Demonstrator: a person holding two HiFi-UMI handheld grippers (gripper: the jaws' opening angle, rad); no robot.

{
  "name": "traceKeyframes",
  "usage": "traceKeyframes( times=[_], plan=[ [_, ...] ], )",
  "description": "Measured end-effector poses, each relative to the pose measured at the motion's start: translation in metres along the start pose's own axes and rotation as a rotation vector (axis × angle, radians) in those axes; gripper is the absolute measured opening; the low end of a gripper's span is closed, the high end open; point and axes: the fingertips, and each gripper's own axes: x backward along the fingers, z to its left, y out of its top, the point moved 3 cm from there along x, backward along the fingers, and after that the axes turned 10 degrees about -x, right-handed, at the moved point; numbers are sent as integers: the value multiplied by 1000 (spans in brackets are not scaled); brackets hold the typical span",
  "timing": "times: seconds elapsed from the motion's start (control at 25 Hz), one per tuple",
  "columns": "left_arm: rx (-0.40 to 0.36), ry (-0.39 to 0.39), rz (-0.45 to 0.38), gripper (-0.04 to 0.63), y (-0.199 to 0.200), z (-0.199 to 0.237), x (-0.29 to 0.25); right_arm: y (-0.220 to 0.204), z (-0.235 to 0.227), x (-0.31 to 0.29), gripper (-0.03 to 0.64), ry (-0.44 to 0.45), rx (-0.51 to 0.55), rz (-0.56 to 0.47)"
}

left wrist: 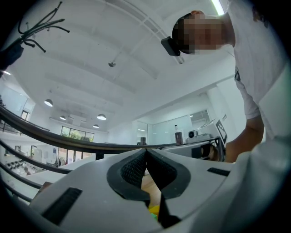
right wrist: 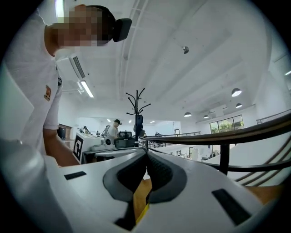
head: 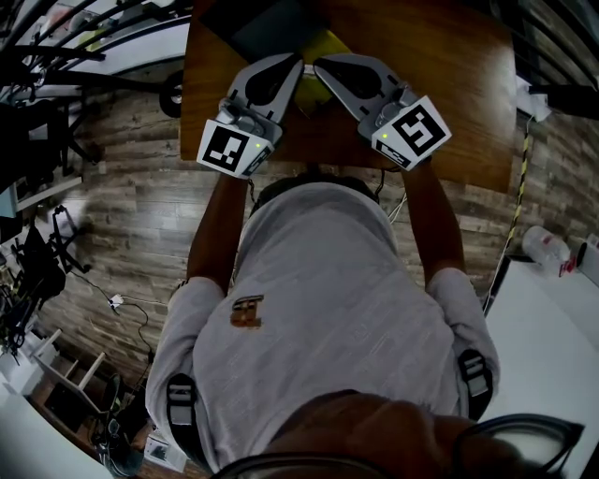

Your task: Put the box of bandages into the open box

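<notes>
In the head view both grippers hang over a brown wooden table (head: 449, 56), their tips nearly meeting. A yellow thing (head: 316, 86), likely the box of bandages, lies on the table under and between them, mostly hidden. A dark box-like shape (head: 271, 28) sits at the table's far side; I cannot tell whether it is the open box. My left gripper (head: 299, 62) (left wrist: 146, 150) has its jaws together with nothing between the pads. My right gripper (head: 317, 65) (right wrist: 147, 152) is also shut and empty. A sliver of yellow (left wrist: 154, 210) (right wrist: 142, 211) shows below each pair of jaws.
Plank flooring surrounds the table. A white table (head: 552, 346) stands at the right with a bottle (head: 546, 245) near its corner. Racks and cables (head: 37, 253) crowd the left. A coat stand (right wrist: 137, 104) and a curved railing (right wrist: 245, 134) rise beyond the right gripper.
</notes>
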Motion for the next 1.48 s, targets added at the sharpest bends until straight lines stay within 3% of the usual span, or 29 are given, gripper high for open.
traceKeyframes(
  times=[1.48],
  plan=[
    [4, -4, -13, 20, 3, -11, 13, 0, 11, 15, 32, -61, -5, -56]
  ],
)
